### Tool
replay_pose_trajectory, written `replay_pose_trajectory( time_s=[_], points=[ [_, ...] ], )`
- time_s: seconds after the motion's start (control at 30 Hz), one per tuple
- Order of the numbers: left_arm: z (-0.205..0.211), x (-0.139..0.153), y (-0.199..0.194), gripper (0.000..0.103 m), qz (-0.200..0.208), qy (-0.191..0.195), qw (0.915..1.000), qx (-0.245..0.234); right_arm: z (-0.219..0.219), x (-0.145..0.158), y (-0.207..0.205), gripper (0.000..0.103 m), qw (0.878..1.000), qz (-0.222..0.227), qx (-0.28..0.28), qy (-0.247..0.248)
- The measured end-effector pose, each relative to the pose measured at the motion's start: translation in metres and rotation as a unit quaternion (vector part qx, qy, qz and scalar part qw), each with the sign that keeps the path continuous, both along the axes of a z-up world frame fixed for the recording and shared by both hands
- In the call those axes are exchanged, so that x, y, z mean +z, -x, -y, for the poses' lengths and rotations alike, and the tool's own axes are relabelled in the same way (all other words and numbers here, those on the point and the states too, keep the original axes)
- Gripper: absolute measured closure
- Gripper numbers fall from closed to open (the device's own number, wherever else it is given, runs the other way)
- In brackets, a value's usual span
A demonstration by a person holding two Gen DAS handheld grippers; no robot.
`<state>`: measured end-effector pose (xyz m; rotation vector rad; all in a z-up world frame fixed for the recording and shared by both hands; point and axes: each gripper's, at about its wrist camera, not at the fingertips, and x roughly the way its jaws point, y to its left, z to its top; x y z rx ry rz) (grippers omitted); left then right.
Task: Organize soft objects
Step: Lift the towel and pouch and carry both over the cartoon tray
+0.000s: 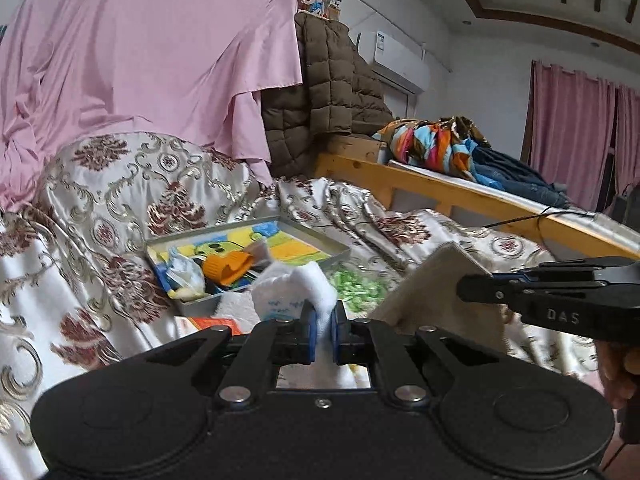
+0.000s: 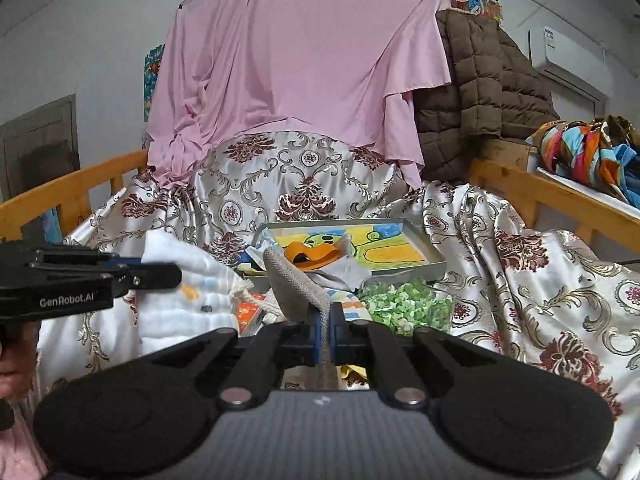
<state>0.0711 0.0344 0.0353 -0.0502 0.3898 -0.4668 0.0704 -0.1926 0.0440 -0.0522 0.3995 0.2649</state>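
Observation:
My left gripper is shut on a fold of a white cloth with small blue prints, held up over the bed. Seen from the right wrist, the same cloth hangs from the left gripper. My right gripper is shut on a grey-beige woven cloth, which stands up from the jaws. In the left wrist view that cloth is pinched by the right gripper coming in from the right. Beyond both lies a grey tray holding an orange soft piece on a colourful drawing.
A green speckled bundle lies just in front of the tray. The bed is covered by a silver and maroon patterned spread. A pink sheet and brown quilted jacket hang behind. Wooden rails run along both sides.

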Motion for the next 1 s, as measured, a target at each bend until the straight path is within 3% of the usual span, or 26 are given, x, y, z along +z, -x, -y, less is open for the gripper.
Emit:
replay_pose_trajectory(
  time_s=[0.2,0.6,0.83,1.0],
  points=[
    [0.008,0.014,0.01,0.096,-0.008,0.019,0.9998,0.004,0.009,0.019,0.012,0.099,1.0,0.016,-0.004,-0.001],
    [0.009,0.044,0.002,0.096,0.003,-0.01,0.9992,0.039,0.017,0.047,0.009,0.099,0.999,0.044,0.005,-0.005],
    [0.005,0.057,-0.021,0.096,0.002,0.0,0.9985,0.055,0.021,0.048,-0.011,0.099,0.999,0.043,0.009,-0.012],
    [0.002,0.065,-0.06,0.096,0.005,-0.006,0.9979,0.065,0.022,0.045,-0.04,0.099,0.999,0.037,0.015,-0.007]
  ],
)
